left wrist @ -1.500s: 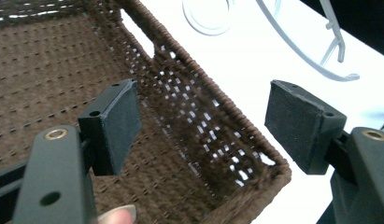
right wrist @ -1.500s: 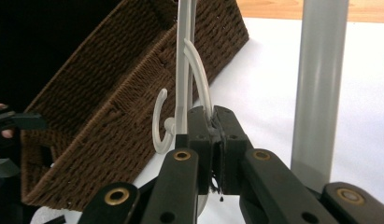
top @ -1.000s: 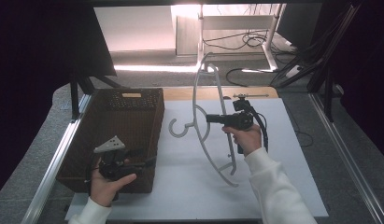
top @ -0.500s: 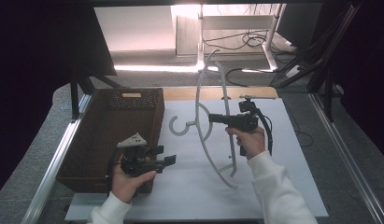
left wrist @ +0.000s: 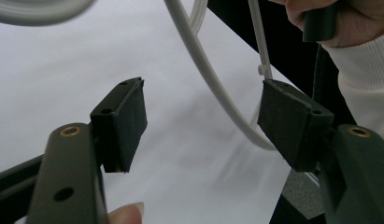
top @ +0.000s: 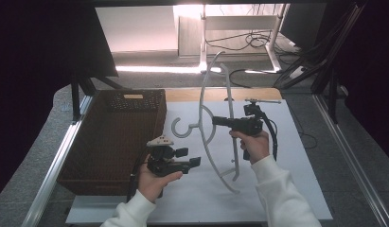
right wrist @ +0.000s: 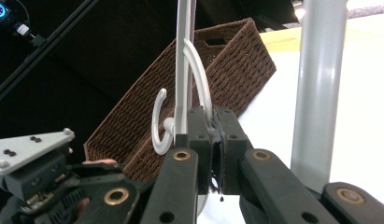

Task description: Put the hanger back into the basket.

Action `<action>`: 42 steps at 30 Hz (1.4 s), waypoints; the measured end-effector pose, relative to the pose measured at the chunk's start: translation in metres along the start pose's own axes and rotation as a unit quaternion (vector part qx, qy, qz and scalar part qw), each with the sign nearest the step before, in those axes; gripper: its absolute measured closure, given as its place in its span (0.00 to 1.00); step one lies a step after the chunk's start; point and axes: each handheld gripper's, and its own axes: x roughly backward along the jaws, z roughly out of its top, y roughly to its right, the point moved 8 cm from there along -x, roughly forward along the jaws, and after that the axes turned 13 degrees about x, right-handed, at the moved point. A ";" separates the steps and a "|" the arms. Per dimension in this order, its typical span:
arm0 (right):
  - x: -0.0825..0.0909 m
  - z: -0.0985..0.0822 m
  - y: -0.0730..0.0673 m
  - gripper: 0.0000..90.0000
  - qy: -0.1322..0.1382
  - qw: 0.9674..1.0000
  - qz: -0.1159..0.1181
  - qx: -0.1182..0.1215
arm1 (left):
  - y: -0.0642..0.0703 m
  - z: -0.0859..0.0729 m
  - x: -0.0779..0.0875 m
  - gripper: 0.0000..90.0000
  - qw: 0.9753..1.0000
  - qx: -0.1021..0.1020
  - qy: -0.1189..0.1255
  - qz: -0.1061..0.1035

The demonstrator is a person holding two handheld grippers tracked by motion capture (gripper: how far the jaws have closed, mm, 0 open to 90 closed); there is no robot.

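The left hand-held gripper, clear of the wicker basket, narrows its empty jaws toward the white clothes hanger clamped in the right hand-held gripper.

No readable text, label, brand, number or sign stands anywhere in these views — not on the grippers, the hanger or the basket. A pale tag sits on the basket's far rim — too small to tell whether it bears any writing.
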 end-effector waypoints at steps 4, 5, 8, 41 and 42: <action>-0.001 -0.001 -0.001 0.96 0.006 1.000 0.005 -0.007 | 0.003 0.000 -0.013 0.41 1.000 0.004 -0.003 -0.005; -0.001 0.000 -0.002 0.96 0.008 1.000 0.007 -0.009 | 0.004 0.000 -0.016 0.41 1.000 0.007 -0.003 -0.007; -0.002 0.000 -0.003 0.96 0.014 1.000 0.010 -0.013 | 0.002 0.001 -0.022 0.44 1.000 0.020 -0.004 -0.014; 0.004 0.003 -0.005 0.91 0.048 0.998 0.031 -0.008 | -0.008 0.017 -0.013 0.89 0.985 0.123 0.018 -0.119; 0.004 0.003 -0.004 0.91 0.047 0.998 0.028 -0.006 | -0.008 0.017 -0.012 0.89 0.985 0.123 0.021 -0.118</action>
